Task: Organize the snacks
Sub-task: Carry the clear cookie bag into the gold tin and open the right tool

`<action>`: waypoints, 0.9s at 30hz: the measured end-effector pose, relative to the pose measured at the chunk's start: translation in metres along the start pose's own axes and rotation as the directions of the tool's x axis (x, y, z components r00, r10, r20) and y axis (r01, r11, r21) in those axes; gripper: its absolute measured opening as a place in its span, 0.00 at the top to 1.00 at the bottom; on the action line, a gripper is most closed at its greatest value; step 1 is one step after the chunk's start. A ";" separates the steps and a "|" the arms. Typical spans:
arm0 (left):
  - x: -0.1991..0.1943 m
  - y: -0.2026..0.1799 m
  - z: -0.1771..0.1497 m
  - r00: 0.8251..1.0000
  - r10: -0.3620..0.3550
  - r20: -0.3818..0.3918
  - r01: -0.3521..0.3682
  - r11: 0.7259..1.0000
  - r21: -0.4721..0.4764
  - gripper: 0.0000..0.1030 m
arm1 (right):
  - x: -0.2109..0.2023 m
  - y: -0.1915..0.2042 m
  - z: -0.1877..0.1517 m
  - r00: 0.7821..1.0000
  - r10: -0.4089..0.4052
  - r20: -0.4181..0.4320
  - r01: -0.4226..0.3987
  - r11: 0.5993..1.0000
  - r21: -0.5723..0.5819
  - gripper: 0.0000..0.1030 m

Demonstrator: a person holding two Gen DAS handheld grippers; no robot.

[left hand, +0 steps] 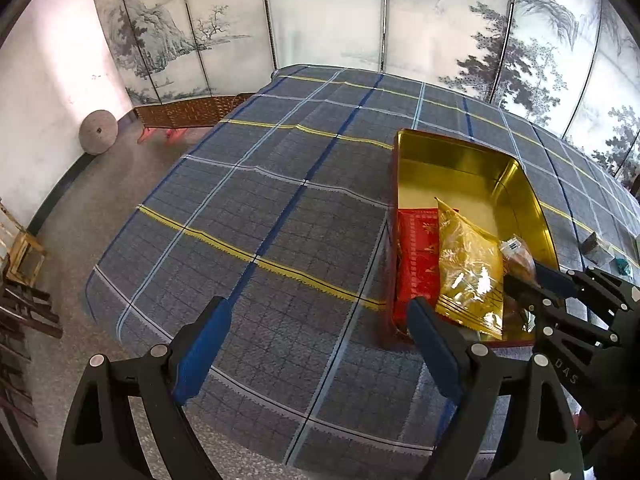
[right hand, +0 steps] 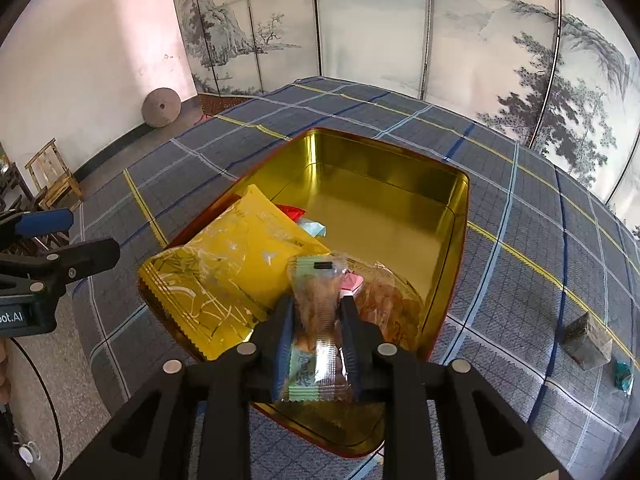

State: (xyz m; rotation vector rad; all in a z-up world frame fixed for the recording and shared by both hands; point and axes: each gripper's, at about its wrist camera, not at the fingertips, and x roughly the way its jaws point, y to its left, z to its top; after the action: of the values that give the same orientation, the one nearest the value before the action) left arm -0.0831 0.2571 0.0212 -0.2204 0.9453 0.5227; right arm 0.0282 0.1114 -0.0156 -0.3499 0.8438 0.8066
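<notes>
A gold-lined red tin point(left hand: 452, 168) point(right hand: 384, 184) stands on the plaid cloth. In it lie a yellow snack bag point(left hand: 468, 272) point(right hand: 224, 272), a red packet point(left hand: 418, 256) and small wrapped sweets point(right hand: 312, 227). My right gripper point(right hand: 316, 316) is shut on a clear-wrapped brown pastry point(right hand: 318, 308) and holds it over the tin's near end, beside another brown snack point(right hand: 388, 300). It also shows in the left wrist view point(left hand: 524, 276). My left gripper point(left hand: 320, 328) is open and empty above the cloth, left of the tin.
A dark wrapped snack point(right hand: 588, 340) point(left hand: 596, 246) and a small teal sweet point(right hand: 623, 376) lie on the cloth right of the tin. A painted folding screen point(right hand: 400, 32) stands behind the table. A millstone point(left hand: 98, 132) and wooden chairs point(right hand: 52, 176) are on the floor left.
</notes>
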 end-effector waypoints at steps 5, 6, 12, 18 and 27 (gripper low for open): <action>-0.001 -0.001 -0.002 1.000 -0.003 0.001 0.003 1.000 -0.002 0.15 | -0.006 -0.001 0.000 1.000 0.005 0.009 -0.005 1.000 0.006 0.57; -0.001 -0.001 -0.002 1.000 -0.003 -0.001 0.003 1.000 -0.001 0.15 | -0.007 -0.001 0.000 1.000 0.001 0.011 -0.001 1.000 0.004 0.57; -0.006 -0.007 -0.005 1.000 -0.008 0.004 0.008 1.000 0.005 0.15 | -0.013 -0.004 0.000 1.000 -0.002 0.019 0.002 1.000 0.014 0.51; -0.009 -0.018 -0.003 1.000 -0.016 0.009 0.016 1.000 0.017 0.15 | -0.029 -0.019 -0.001 0.999 -0.006 0.054 0.003 0.999 0.042 0.51; -0.010 -0.048 0.002 0.999 -0.052 0.007 0.052 0.996 0.066 0.15 | -0.060 -0.080 -0.014 0.989 -0.116 0.091 0.104 0.986 0.130 0.50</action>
State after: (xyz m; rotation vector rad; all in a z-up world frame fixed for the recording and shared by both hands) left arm -0.0614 0.2131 0.0279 -0.1829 0.9447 0.4439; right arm 0.0573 0.0208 0.0191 -0.2414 0.7716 0.6595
